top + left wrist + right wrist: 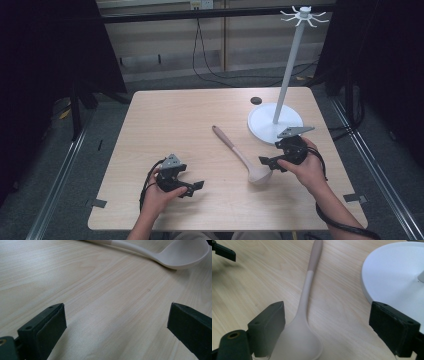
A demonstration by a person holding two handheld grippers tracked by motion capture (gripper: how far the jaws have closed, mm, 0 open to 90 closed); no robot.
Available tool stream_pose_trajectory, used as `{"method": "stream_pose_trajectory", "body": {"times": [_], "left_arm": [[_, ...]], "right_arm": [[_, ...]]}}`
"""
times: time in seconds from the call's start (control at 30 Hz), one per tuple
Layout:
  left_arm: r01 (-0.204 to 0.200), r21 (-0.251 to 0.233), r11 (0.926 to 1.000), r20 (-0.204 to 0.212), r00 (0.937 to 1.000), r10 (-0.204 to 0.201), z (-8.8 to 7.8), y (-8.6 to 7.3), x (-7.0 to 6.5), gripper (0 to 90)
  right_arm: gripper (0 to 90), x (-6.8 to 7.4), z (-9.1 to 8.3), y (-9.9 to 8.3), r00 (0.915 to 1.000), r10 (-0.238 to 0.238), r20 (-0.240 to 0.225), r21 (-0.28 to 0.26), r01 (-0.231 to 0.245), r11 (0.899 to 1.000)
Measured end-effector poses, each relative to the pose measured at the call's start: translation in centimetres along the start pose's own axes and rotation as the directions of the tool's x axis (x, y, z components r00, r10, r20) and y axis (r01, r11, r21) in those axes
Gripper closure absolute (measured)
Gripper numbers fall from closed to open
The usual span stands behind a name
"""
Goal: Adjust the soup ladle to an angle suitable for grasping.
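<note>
Wood surface: a pale, light-grained table (165, 120) carries everything; its front edge runs just ahead of the person's forearms.
Ladle: a beige ladle (241, 154) lies flat near the table's middle-right, brownish handle end pointing away and left, bowl toward the person.
Right gripper: the right gripper (269, 162) sits just beside the ladle bowl, jaws spread wide, gripping nothing.
Left gripper: the left gripper (194, 187) rests low over bare wood near the front edge, well apart from the ladle, jaws spread wide and holding nothing.
Stand: a white hook stand (275, 122) with a round base, a tall pole and a ring of hooks at the top is placed at the right rear of the table, near the right gripper.
High view adds: the whole stand with its hooks, a small black disc (256, 100) beside the base, and both hands' spacing.
Right gripper view adds: the ladle (305, 315) bowl lies between and below the open jaws, nearer the left-hand one; the stand's base rim (387, 277) curves close by at right; the other gripper's tip shows at upper left.
Left gripper view adds: fine wood grain, with the ladle bowl (180, 255) far up at upper right.
Open room: the left half of the table and the strip between the two grippers lie bare; at right, the base crowds the gripper.
</note>
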State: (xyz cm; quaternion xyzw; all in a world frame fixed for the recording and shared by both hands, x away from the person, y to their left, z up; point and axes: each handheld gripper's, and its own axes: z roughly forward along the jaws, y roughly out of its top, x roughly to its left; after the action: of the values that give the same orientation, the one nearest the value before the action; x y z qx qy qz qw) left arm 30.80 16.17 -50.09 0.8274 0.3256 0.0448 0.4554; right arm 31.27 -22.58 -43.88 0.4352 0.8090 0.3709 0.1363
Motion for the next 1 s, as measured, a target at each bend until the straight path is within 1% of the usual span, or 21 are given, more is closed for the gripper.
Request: {"method": "stream_pose_trajectory", "body": {"times": [0.07, 0.13, 0.2, 0.27, 0.33, 0.4, 0.47, 0.53, 0.57, 0.6, 0.63, 0.7, 0.77, 0.8, 0.9, 0.97, 1.0], "left_arm": [[-0.001, 0.000, 1.0000, -0.002, 1.0000, 0.001, 0.0, 0.0, 0.0, 1.9], [-0.002, -0.001, 1.0000, -0.001, 1.0000, 0.002, 0.0, 0.0, 0.0, 1.9], [-0.004, -0.001, 1.0000, 0.000, 1.0000, 0.004, -0.1, 0.0, 0.0, 1.9], [-0.002, -0.006, 1.0000, -0.002, 1.0000, 0.002, -0.1, 0.1, 0.1, 1.9], [-0.002, -0.008, 1.0000, -0.003, 1.0000, 0.002, -0.2, 0.1, 0.1, 1.9], [-0.002, -0.009, 1.0000, -0.002, 1.0000, 0.002, -0.2, 0.0, 0.2, 1.9], [-0.002, -0.011, 0.9999, 0.001, 1.0000, 0.002, -0.3, 0.1, 0.2, 1.9], [-0.002, -0.011, 0.9999, 0.000, 1.0000, 0.002, -0.3, 0.1, 0.2, 1.9], [-0.002, -0.011, 0.9999, 0.000, 1.0000, 0.002, -0.3, 0.1, 0.2, 1.9], [-0.002, -0.011, 0.9999, 0.000, 1.0000, 0.002, -0.3, 0.1, 0.3, 1.9], [-0.002, -0.011, 0.9999, 0.000, 1.0000, 0.002, -0.3, 0.1, 0.3, 1.9], [-0.004, -0.011, 0.9999, 0.000, 1.0000, 0.004, -0.3, 0.1, 0.3, 1.9], [-0.004, -0.012, 0.9999, 0.001, 1.0000, 0.004, -0.3, 0.1, 0.3, 1.9], [-0.002, -0.014, 0.9999, 0.000, 1.0000, 0.002, -0.3, 0.1, 0.3, 1.9], [-0.003, -0.015, 0.9999, 0.000, 1.0000, 0.003, -0.3, 0.1, 0.3, 1.9], [-0.004, -0.014, 0.9999, 0.001, 1.0000, 0.004, -0.3, 0.1, 0.3, 1.9], [-0.004, -0.015, 0.9999, 0.001, 1.0000, 0.004, -0.3, 0.1, 0.3, 1.9]], "right_arm": [[13.6, 0.0, 0.2, 0.3, 1.0000, -0.003, -0.009, -0.004, 0.003, 1.000], [13.7, 0.2, 0.4, 0.8, 0.9999, -0.006, -0.014, 0.011, 0.006, 1.000], [13.7, 0.5, 0.8, 1.4, 0.9997, -0.020, -0.015, 0.020, 0.021, 1.000], [13.7, 0.8, 1.3, 2.2, 0.9988, -0.045, -0.017, 0.025, 0.045, 0.999], [13.7, 0.9, 1.5, 2.4, 0.9987, -0.048, -0.020, 0.027, 0.048, 0.998], [13.8, 1.4, 2.1, 3.2, 0.9977, -0.063, -0.024, 0.042, 0.064, 0.997], [13.8, 1.5, 2.2, 3.3, 0.9978, -0.064, -0.020, 0.048, 0.065, 0.997], [13.8, 1.8, 2.9, 4.0, 0.9967, -0.079, -0.020, 0.055, 0.080, 0.995], [13.8, 1.8, 2.9, 4.0, 0.9967, -0.079, -0.020, 0.055, 0.080, 0.995], [13.9, 2.0, 3.3, 4.3, 0.9965, -0.081, -0.023, 0.060, 0.082, 0.995], [14.0, 2.0, 3.5, 4.5, 0.9963, -0.085, -0.017, 0.063, 0.085, 0.994], [14.0, 2.1, 3.7, 4.6, 0.9963, -0.083, -0.023, 0.062, 0.085, 0.994], [14.2, 2.1, 4.1, 4.9, 0.9955, -0.092, -0.025, 0.066, 0.093, 0.993], [14.4, 2.2, 4.5, 5.2, 0.9962, -0.084, -0.024, 0.072, 0.085, 0.994], [14.7, 2.1, 5.0, 5.3, 0.9958, -0.088, -0.025, 0.079, 0.089, 0.993], [15.5, 2.1, 5.6, 5.5, 0.9966, -0.077, -0.029, 0.086, 0.079, 0.993], [16.3, 2.2, 6.1, 5.6, 0.9972, -0.070, -0.026, 0.101, 0.072, 0.992]]}}
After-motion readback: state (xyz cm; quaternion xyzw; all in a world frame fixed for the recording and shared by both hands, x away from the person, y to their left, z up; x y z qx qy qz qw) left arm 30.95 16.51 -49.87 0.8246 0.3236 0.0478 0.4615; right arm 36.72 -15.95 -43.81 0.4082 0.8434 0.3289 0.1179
